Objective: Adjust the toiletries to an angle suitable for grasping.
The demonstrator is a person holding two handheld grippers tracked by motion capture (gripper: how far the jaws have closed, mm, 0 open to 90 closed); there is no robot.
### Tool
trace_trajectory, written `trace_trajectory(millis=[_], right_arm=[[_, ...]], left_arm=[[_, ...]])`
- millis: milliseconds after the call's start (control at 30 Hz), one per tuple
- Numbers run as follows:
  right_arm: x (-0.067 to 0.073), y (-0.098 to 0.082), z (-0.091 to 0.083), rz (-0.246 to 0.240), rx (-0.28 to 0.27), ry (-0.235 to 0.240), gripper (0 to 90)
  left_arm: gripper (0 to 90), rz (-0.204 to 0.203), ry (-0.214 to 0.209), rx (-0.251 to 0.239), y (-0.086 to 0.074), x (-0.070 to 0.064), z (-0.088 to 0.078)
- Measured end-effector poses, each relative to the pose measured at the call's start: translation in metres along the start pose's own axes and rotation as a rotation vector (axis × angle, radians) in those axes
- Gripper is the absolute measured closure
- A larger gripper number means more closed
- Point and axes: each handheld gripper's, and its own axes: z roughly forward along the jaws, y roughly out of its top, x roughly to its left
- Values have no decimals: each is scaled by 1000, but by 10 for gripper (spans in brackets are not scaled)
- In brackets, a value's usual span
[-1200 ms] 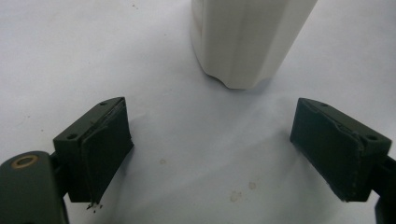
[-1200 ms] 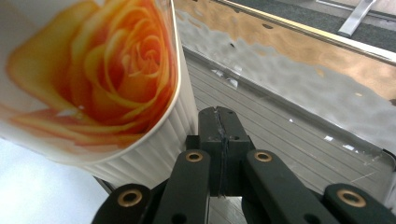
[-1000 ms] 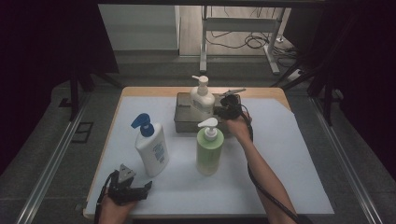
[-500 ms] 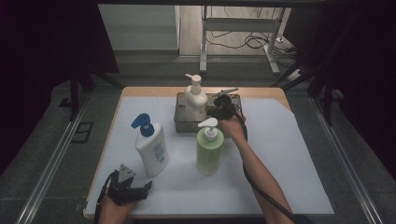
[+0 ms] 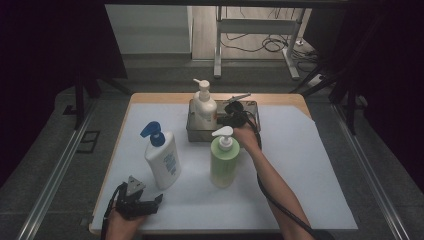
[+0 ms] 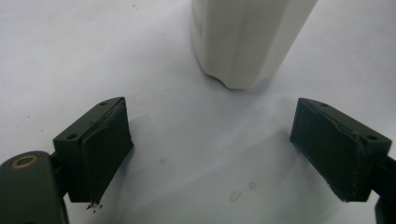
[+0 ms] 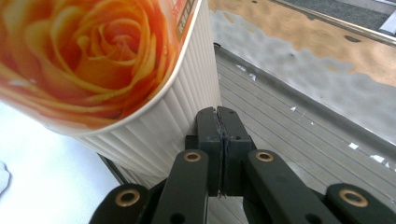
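A cream pump bottle (image 5: 205,107) with an orange rose label (image 7: 93,60) stands in the left part of a metal tray (image 5: 251,106) at the back of the table. My right gripper (image 5: 221,119) is shut with nothing between its jaws (image 7: 219,135), its tip against the bottle's ribbed side over the tray floor (image 7: 299,140). My left gripper (image 5: 152,202) rests open at the front left, both pads apart over the white mat (image 6: 210,154). Just ahead of it stands a white bottle with a blue pump (image 5: 162,160), its base showing in the left gripper view (image 6: 247,42).
A green pump bottle (image 5: 222,162) stands mid-table, right in front of my right hand. The white mat (image 5: 310,175) covers the wooden table, whose bare edge (image 5: 165,97) shows at the back. Metal rails run along both sides.
The cream bottle has shifted a little to the left within the tray, with my right gripper following beside it. The left gripper has stayed put.
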Motion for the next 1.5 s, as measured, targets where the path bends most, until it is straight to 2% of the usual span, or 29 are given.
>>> trace_trajectory(millis=[700, 933, 1167, 1300, 1367, 1500], right_arm=[[10, 5, 11, -17, 15, 38, 881], [16, 7, 13, -41, 20, 50, 880], [21, 8, 15, -51, 22, 84, 879], [26, 10, 18, -74, 24, 105, 879], [27, 10, 19, -80, 28, 99, 879], [26, 10, 18, -70, 28, 110, 885]], left_arm=[[118, 0, 0, 1, 0, 0, 0], [118, 0, 0, 0, 0, 0, 0], [118, 0, 0, 1, 0, 0, 0], [118, 0, 0, 1, 0, 0, 0], [118, 0, 0, 1, 0, 0, 0], [118, 0, -1, 2, 0, 0, 0]])
